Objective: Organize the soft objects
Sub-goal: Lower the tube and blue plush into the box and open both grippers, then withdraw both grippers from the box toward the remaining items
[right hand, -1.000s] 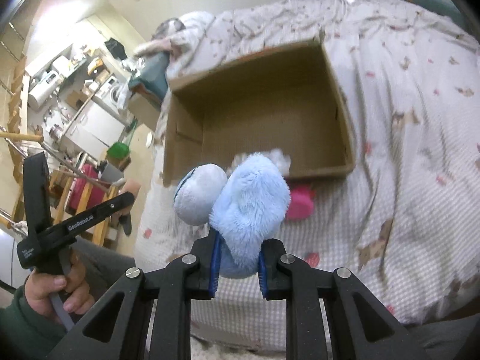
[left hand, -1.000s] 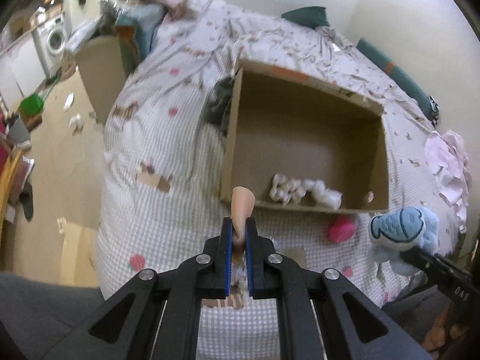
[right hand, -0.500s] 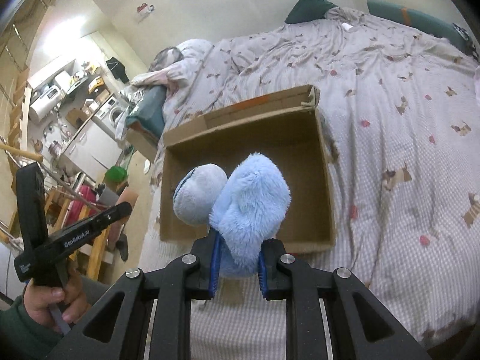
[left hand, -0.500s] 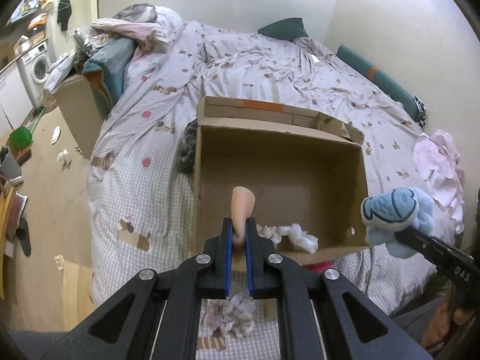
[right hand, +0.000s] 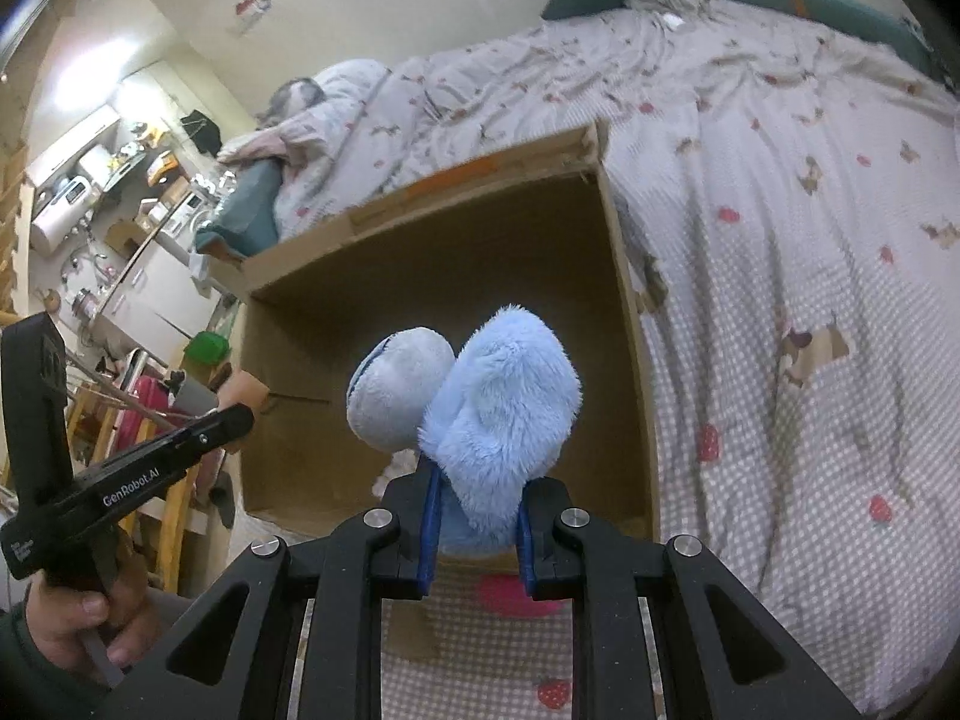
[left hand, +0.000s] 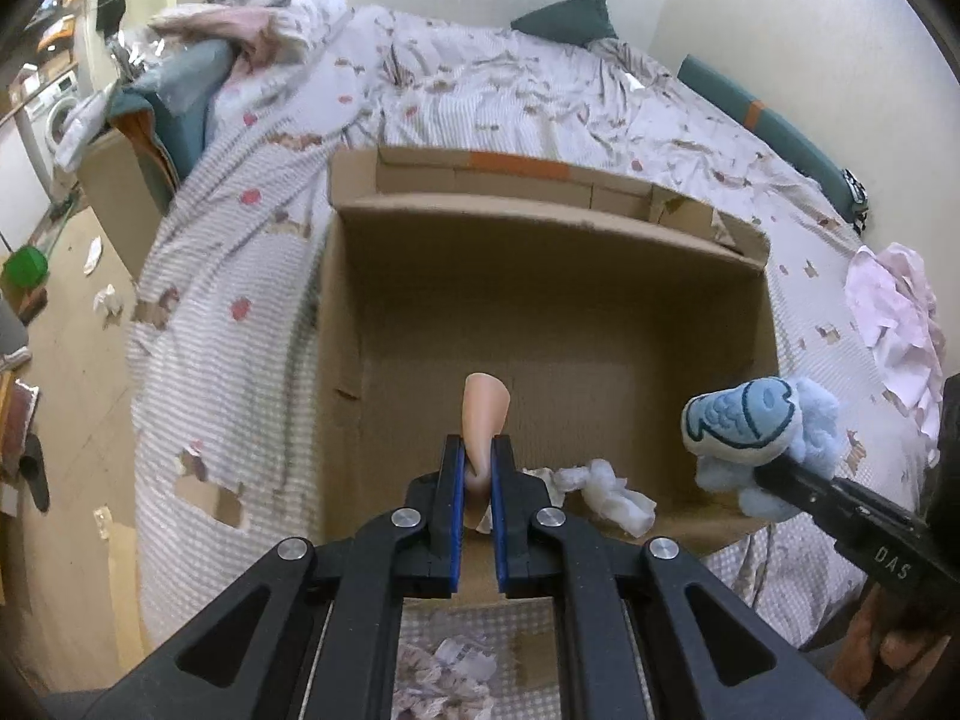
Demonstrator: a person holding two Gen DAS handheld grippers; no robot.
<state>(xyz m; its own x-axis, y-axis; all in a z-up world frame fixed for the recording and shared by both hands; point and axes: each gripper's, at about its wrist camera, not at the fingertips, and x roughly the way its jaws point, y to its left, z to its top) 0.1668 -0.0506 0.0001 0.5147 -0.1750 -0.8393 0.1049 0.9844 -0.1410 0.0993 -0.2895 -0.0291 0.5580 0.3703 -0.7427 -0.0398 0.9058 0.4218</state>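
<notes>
My left gripper [left hand: 478,468]: black, blue pads, peach-pink toy [left hand: 483,414]. My right gripper [right hand: 477,516]: pale blue fluffy plush [right hand: 501,408]. Brown cardboard box [left hand: 540,294], orange tape strip. Bedspread [right hand: 780,252]: grey-white check, red strawberries, brown dogs. Dark green pillow [left hand: 564,31].

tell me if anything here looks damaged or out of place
The bed cover is torn in patches along its left edge, brown showing through. The cardboard box has a ragged far right corner. Crumpled paper scraps litter the floor. Crumpled white stuff lies in the box.
</notes>
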